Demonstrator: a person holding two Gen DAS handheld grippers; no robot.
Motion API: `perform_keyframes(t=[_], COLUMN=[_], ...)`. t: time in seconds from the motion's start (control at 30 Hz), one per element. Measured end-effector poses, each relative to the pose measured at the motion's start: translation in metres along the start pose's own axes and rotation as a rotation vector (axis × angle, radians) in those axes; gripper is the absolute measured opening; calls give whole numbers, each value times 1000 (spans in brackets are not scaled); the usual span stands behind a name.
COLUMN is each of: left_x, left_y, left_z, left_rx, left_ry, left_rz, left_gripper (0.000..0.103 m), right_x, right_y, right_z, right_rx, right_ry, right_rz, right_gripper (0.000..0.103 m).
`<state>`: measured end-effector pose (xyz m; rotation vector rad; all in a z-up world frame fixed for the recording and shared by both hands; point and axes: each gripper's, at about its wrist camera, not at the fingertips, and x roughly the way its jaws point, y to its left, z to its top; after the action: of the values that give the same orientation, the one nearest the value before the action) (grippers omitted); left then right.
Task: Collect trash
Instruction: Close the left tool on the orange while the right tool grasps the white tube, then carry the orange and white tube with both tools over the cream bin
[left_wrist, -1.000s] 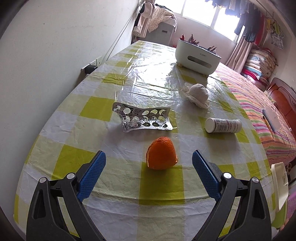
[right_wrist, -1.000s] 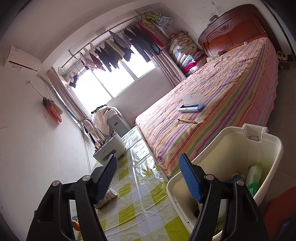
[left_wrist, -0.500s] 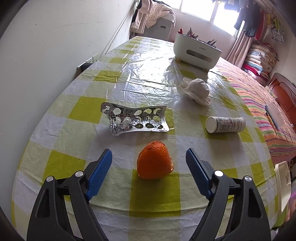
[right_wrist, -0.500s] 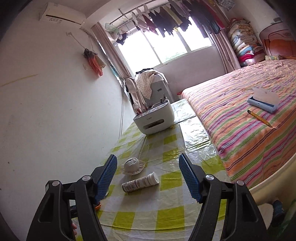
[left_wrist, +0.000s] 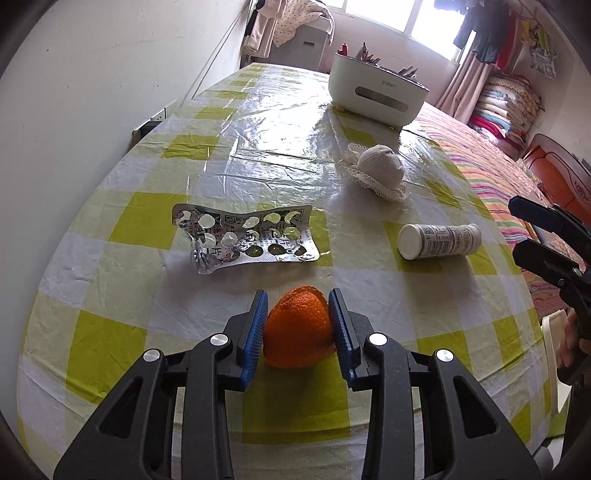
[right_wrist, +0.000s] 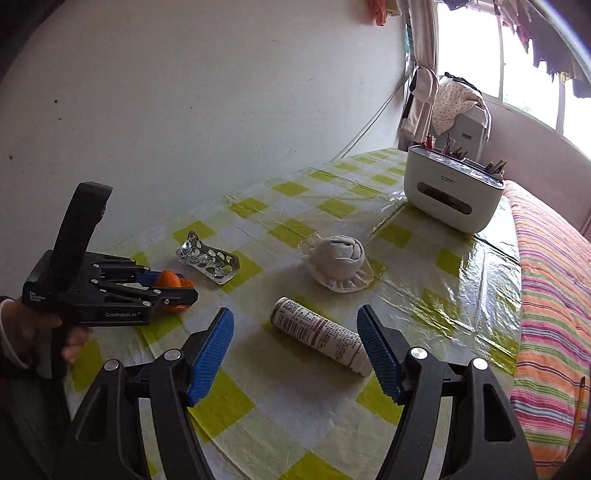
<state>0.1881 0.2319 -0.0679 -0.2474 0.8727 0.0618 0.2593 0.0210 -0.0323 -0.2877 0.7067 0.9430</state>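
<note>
My left gripper (left_wrist: 297, 325) is shut on an orange peel (left_wrist: 297, 339) that rests on the checked tablecloth; it also shows in the right wrist view (right_wrist: 173, 286) gripping the peel (right_wrist: 168, 278). An empty silver blister pack (left_wrist: 243, 236) lies just beyond it. A white labelled bottle (left_wrist: 439, 242) lies on its side to the right. My right gripper (right_wrist: 295, 350) is open and empty, hovering just in front of that bottle (right_wrist: 321, 334). It shows at the right edge of the left wrist view (left_wrist: 546, 236).
A rolled white sock on a lace doily (left_wrist: 380, 170) lies mid-table. A white organiser box (left_wrist: 376, 88) with pens stands at the far end. A striped bed (right_wrist: 554, 295) runs along the table's right side. A white bin's rim (left_wrist: 552, 354) shows at the right.
My left gripper moved forward and closed on the orange peel. My right gripper swung from the bin and bed towards the table, now over the white bottle.
</note>
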Motion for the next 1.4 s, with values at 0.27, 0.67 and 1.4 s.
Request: perform_keyframes(t=[0.27, 0.67, 1.4], left_x=[-2, -2, -30], left_y=[-8, -18, -73], left_z=[-4, -6, -24], left_rx=[58, 60, 107], left_ry=[-2, 20, -54], left_rz=[-10, -59, -169], left_gripper=[29, 29, 29], right_x=[38, 88, -29], right_y=[-9, -15, -9], right_z=[16, 6, -76], right_rx=[-142, -203, 368], right_ry=[177, 384, 47], right_rz=[17, 70, 90], right_gripper=[67, 42, 29])
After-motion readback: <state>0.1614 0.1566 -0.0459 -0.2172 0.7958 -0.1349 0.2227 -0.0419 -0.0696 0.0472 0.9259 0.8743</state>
